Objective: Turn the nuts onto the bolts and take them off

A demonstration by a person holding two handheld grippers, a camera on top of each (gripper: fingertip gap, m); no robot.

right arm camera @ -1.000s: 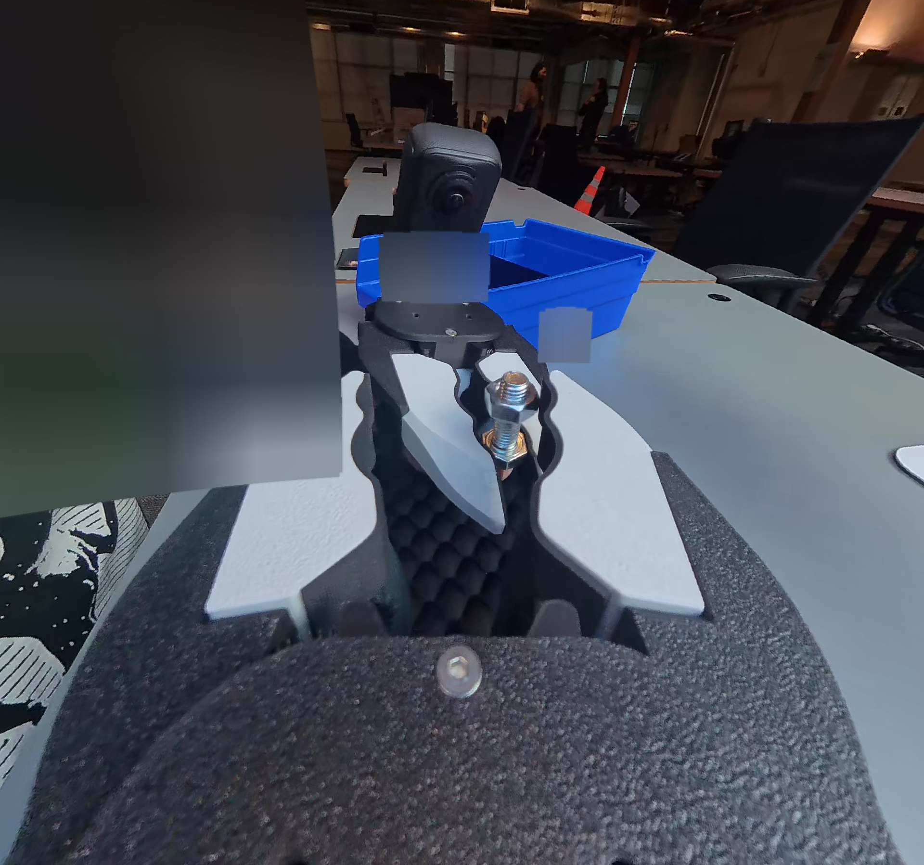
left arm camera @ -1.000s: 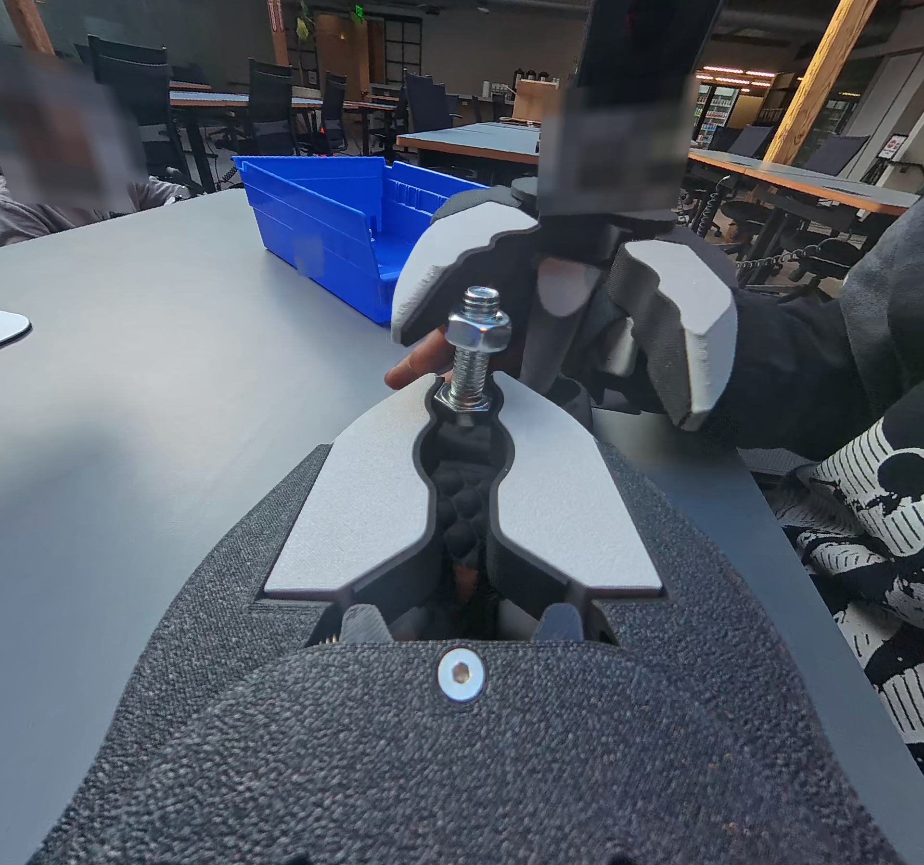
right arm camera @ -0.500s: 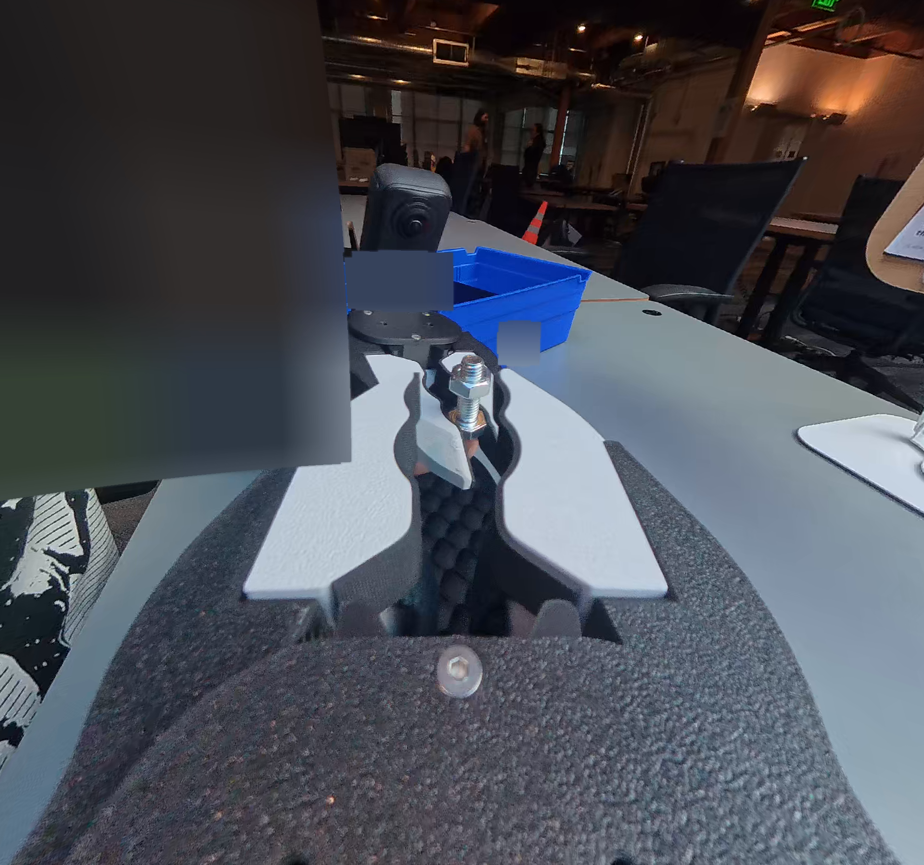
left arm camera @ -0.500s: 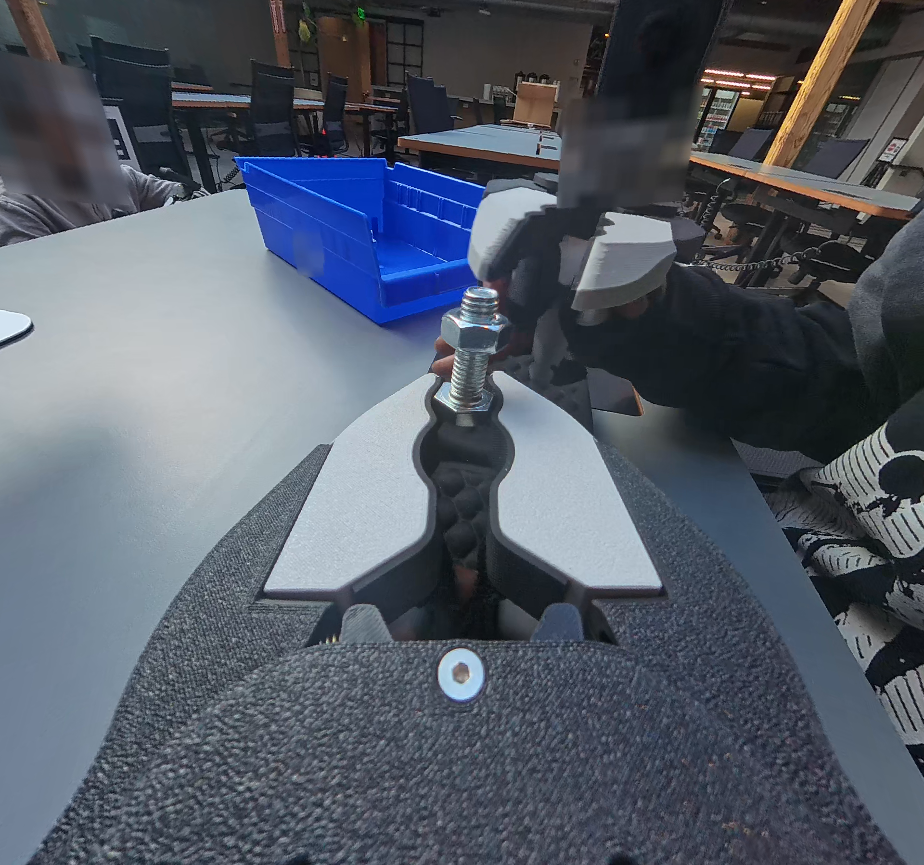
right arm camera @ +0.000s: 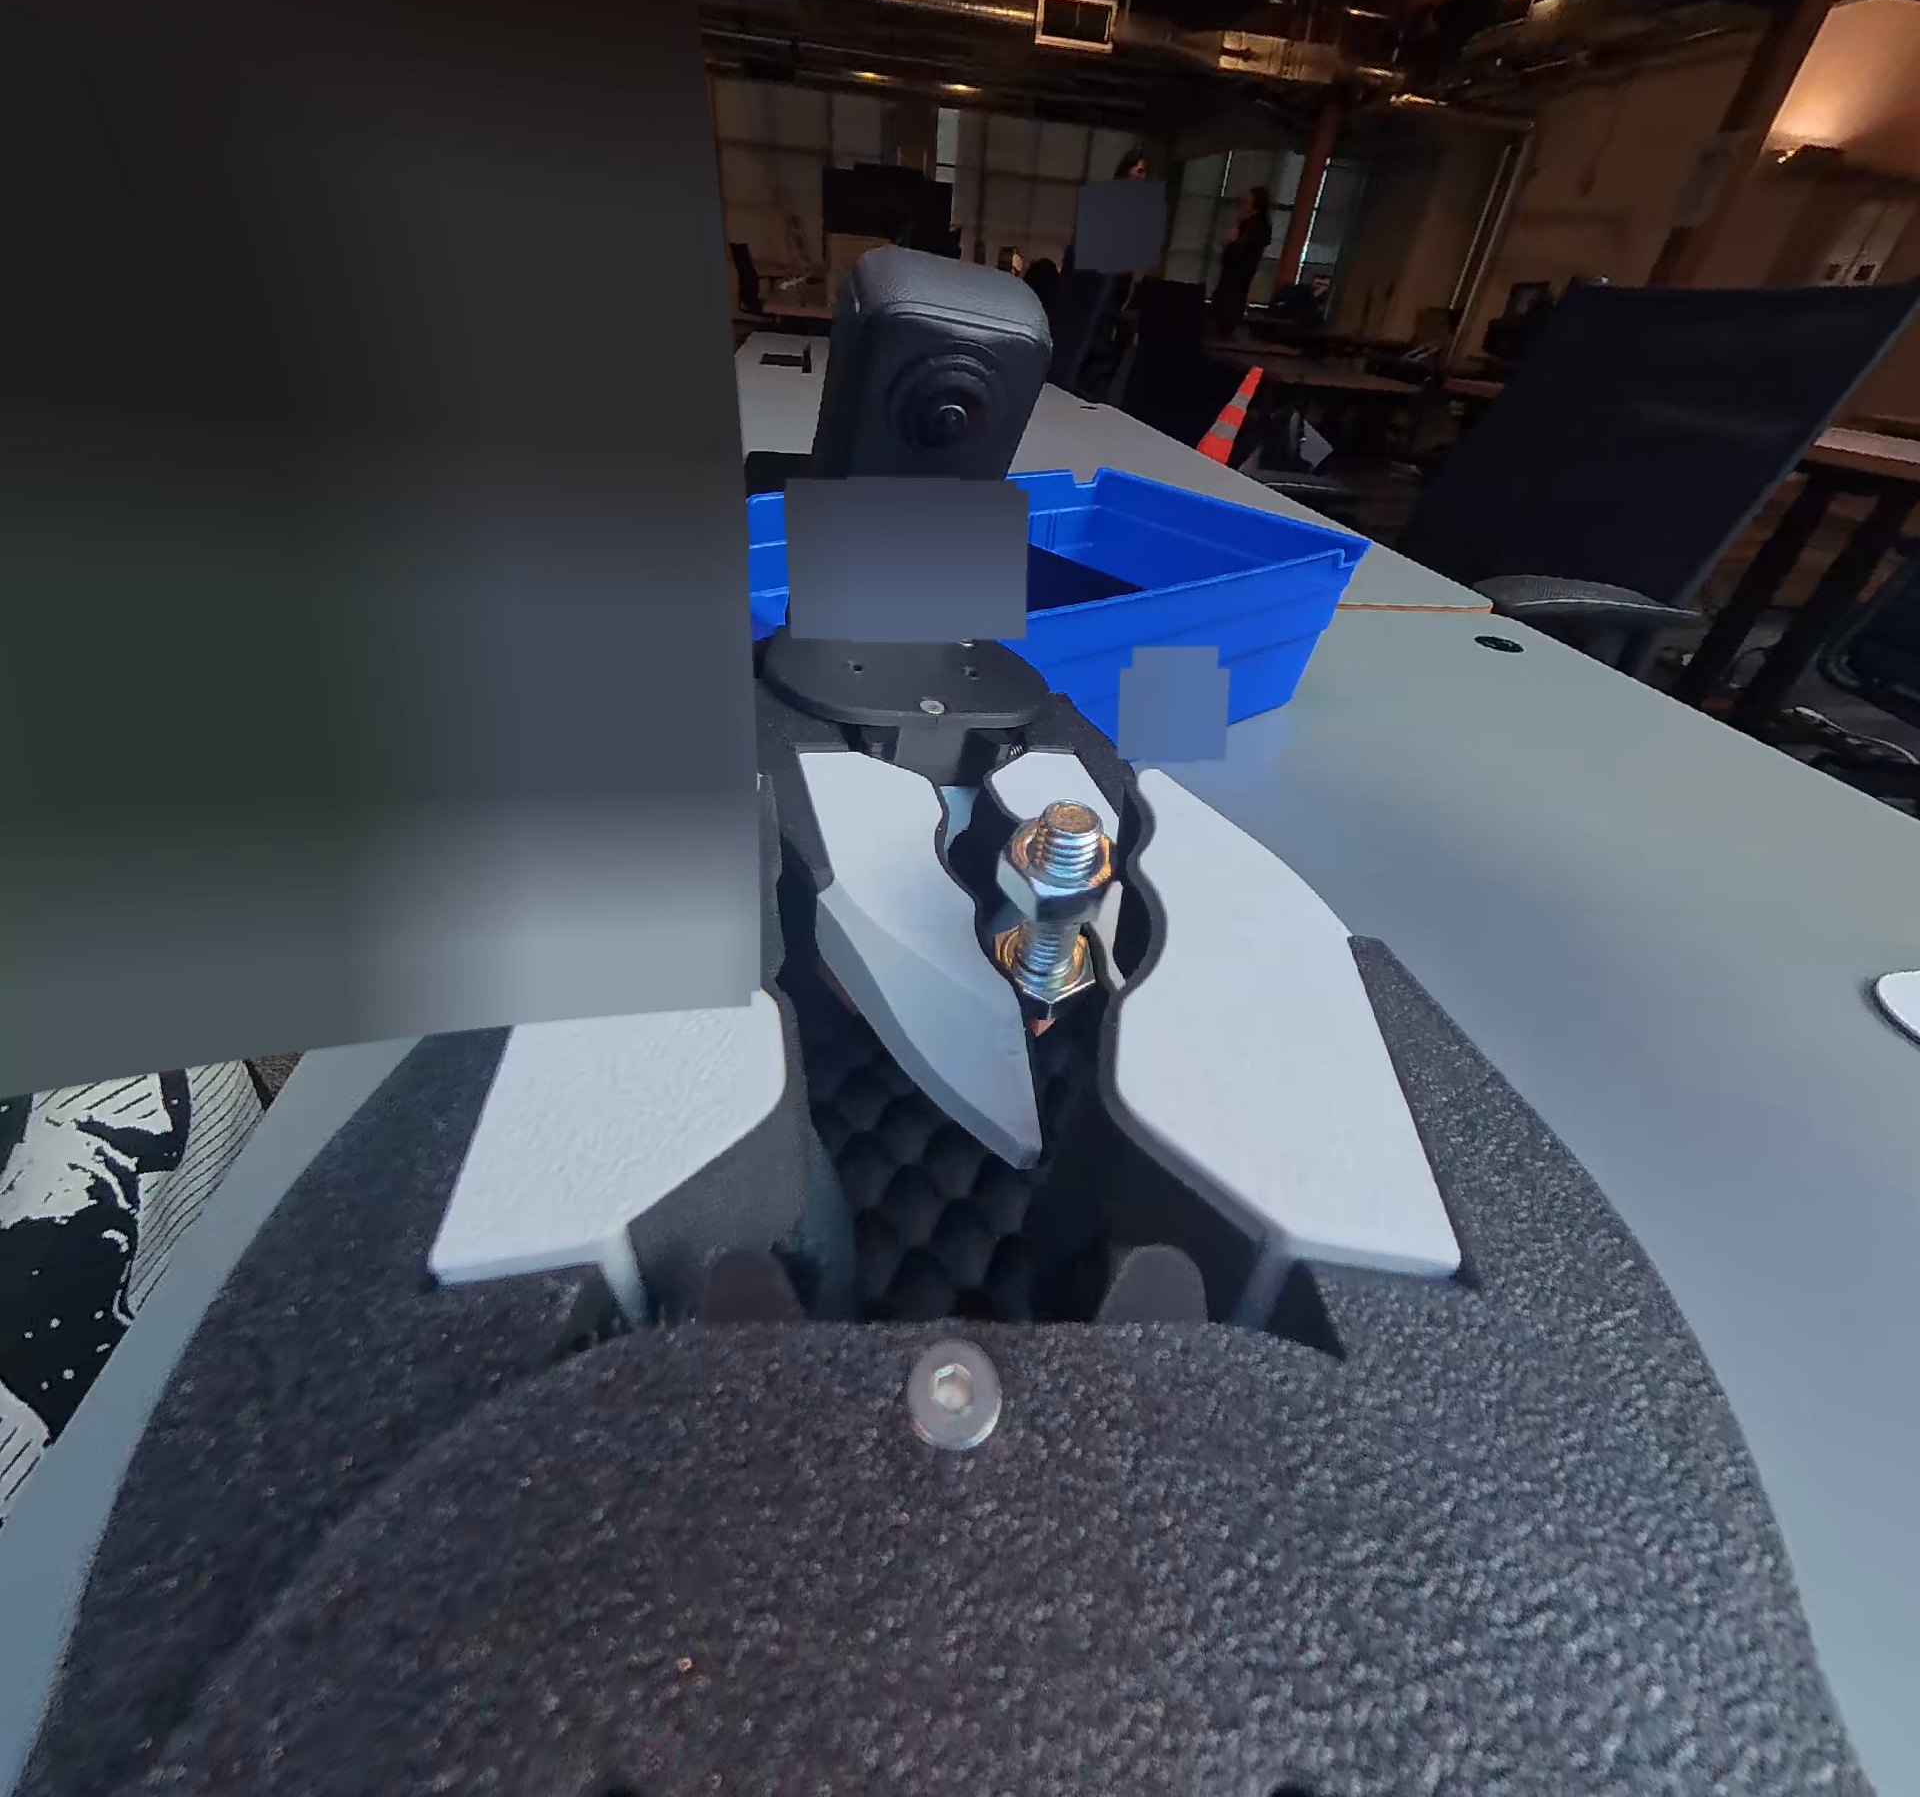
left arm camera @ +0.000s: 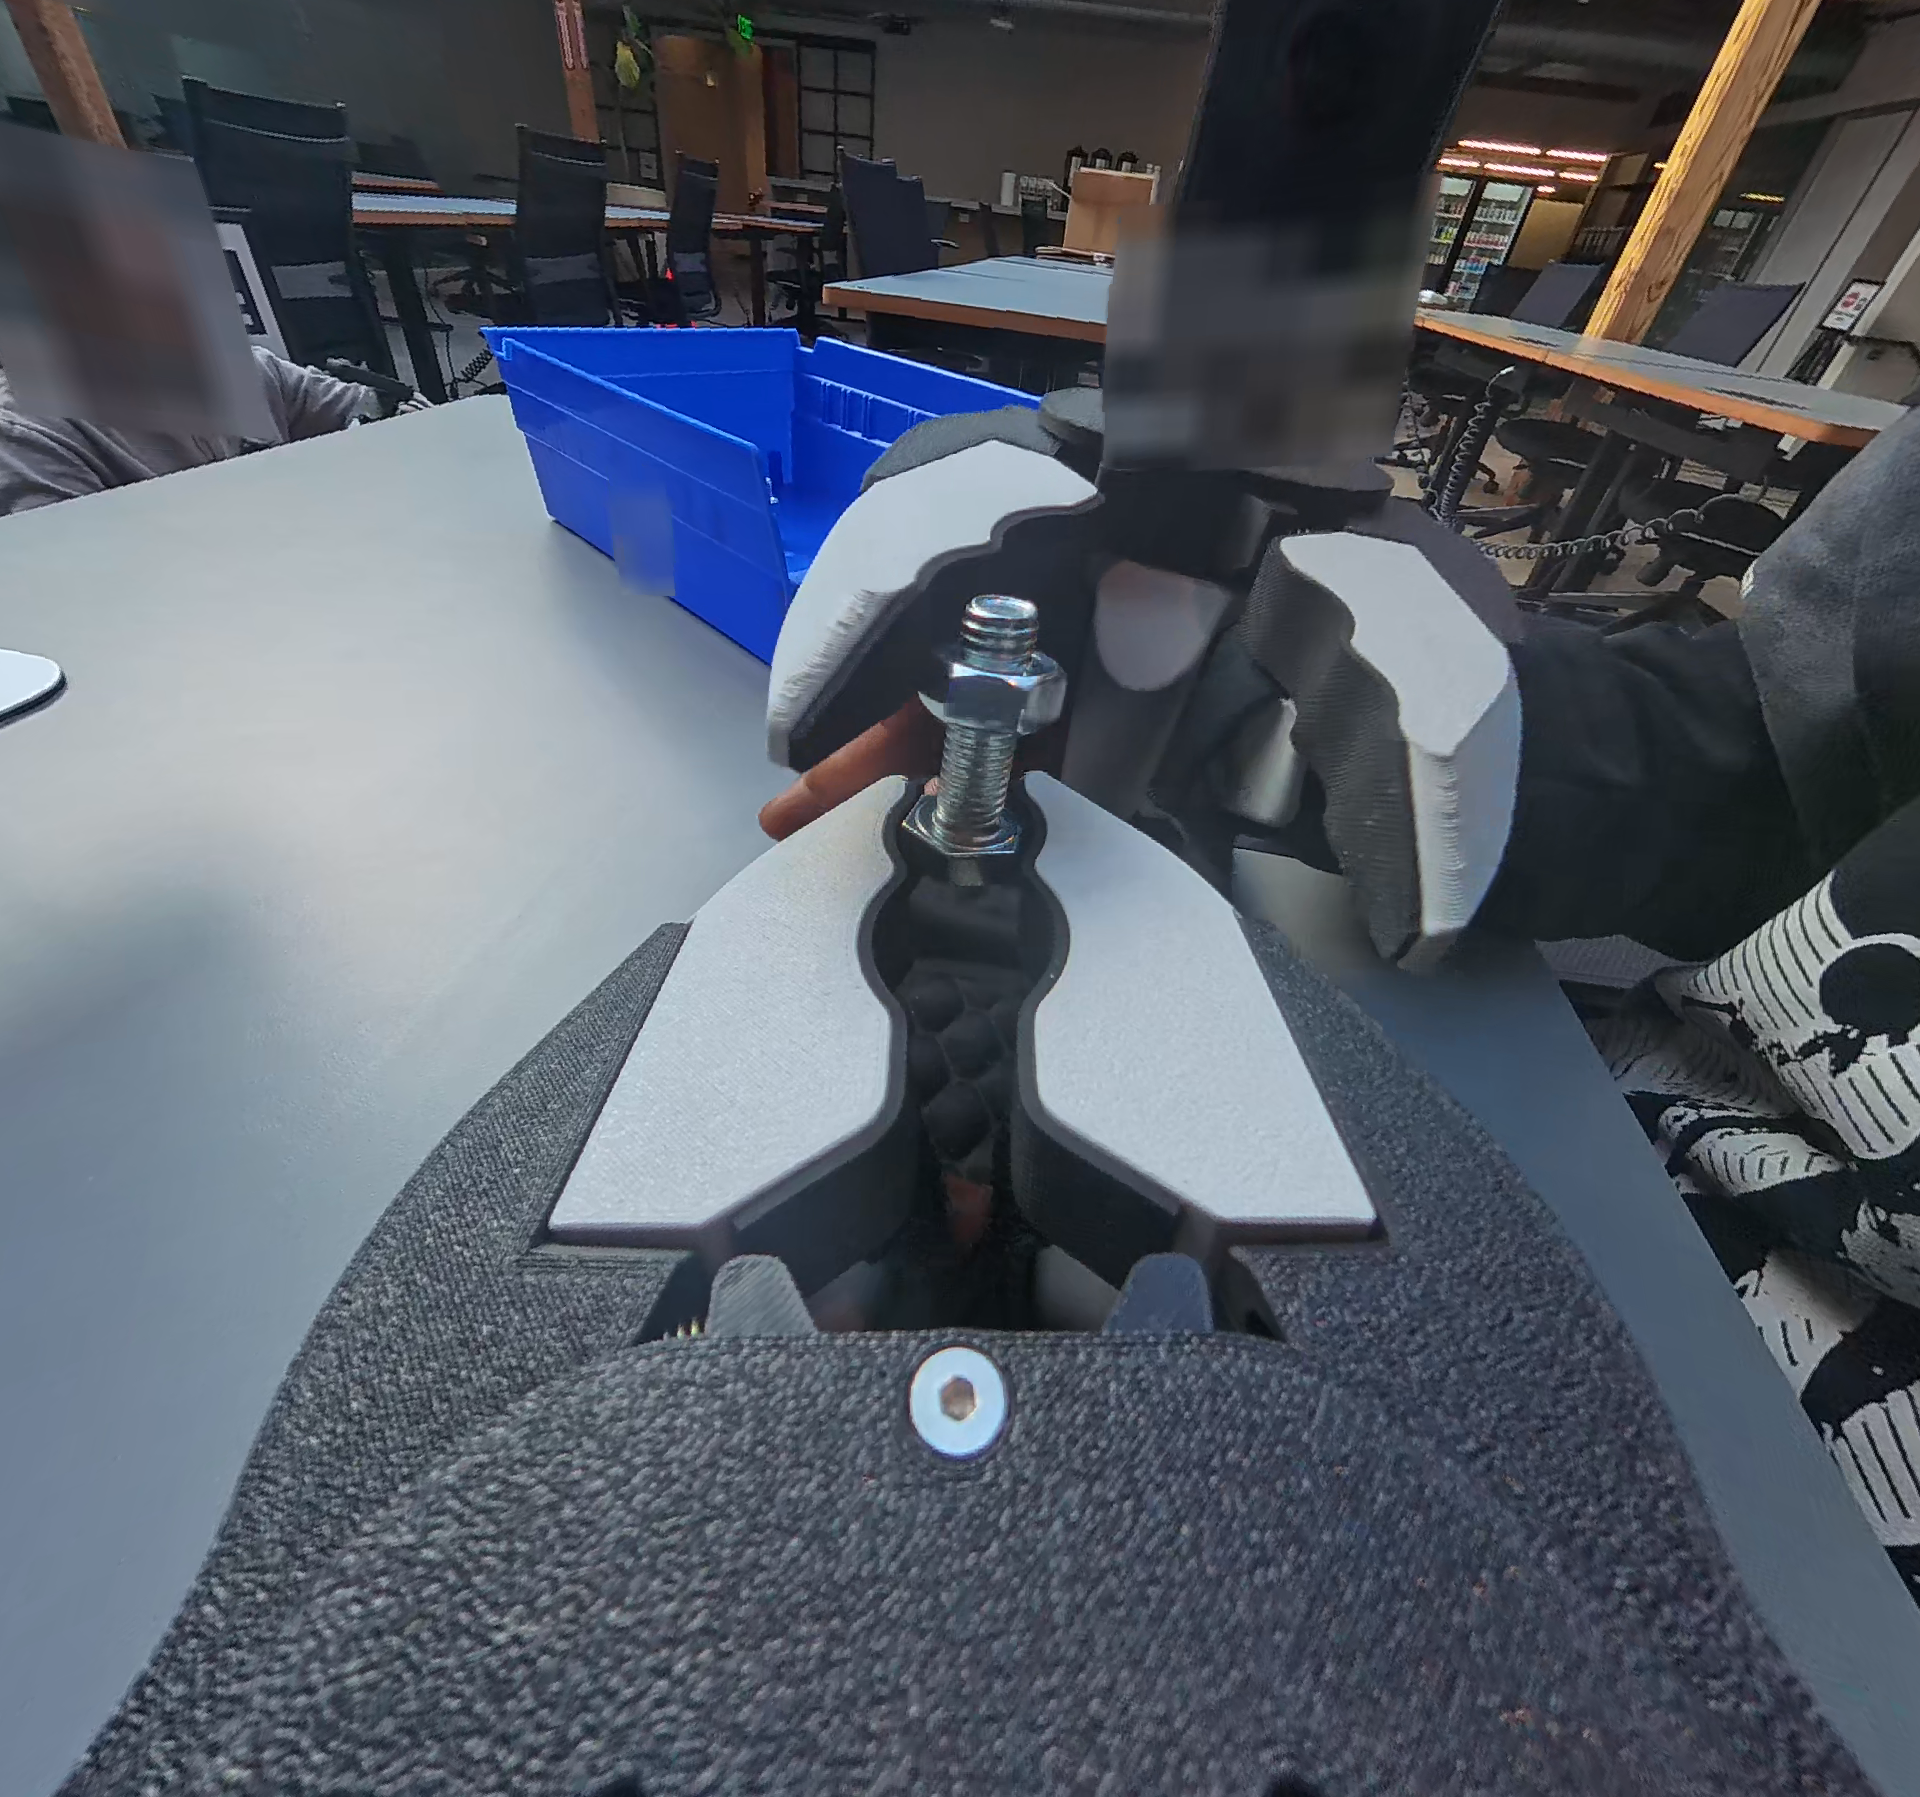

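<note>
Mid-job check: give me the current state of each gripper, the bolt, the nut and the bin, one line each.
left gripper: shut on the bolt's head end.
bolt: upright, thread end up, off the table.
nut: threaded on near the bolt's top, thread showing above it.
right gripper: open, fingers either side of the nut, not clamped.
blue bin: on the table, open-topped; contents cannot be told.

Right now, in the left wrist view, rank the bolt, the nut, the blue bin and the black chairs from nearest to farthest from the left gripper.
1. Bolt, clamped in the left gripper.
2. Nut, higher on the bolt.
3. Blue bin, on the table beyond, left.
4. Black chairs, far back left.
</note>
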